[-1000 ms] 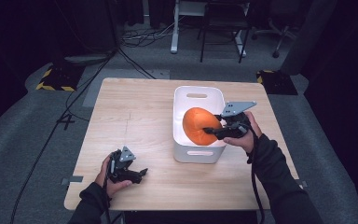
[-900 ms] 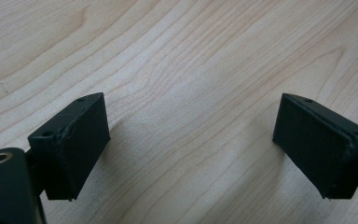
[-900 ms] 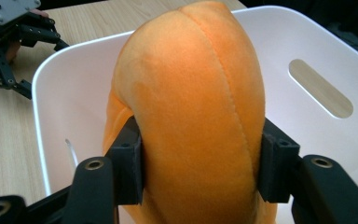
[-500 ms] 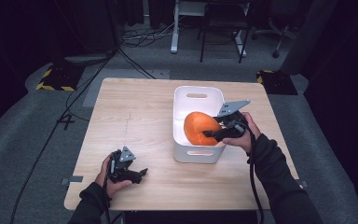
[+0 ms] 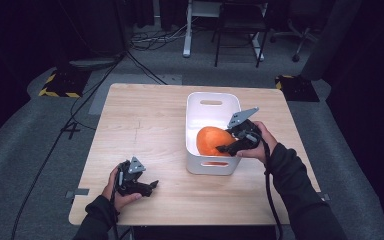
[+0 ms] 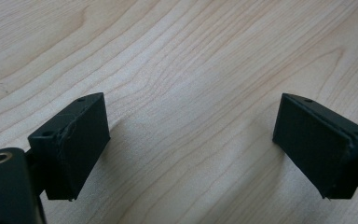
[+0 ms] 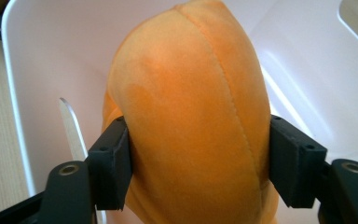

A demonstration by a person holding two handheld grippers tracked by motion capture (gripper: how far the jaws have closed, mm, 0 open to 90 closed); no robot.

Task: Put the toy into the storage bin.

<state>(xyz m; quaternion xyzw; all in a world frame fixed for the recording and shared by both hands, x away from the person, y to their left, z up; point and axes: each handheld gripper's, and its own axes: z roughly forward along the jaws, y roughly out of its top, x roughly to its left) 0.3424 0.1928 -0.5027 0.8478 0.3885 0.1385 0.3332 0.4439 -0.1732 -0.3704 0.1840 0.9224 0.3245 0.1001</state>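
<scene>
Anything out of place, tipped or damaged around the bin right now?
Nothing stands out. The white bin sits upright on the wooden table, and the orange plush ball lies inside it, seams intact. The right gripper has just been opening, its jaws flanking the ball. The left gripper rests open over bare wood.
</scene>
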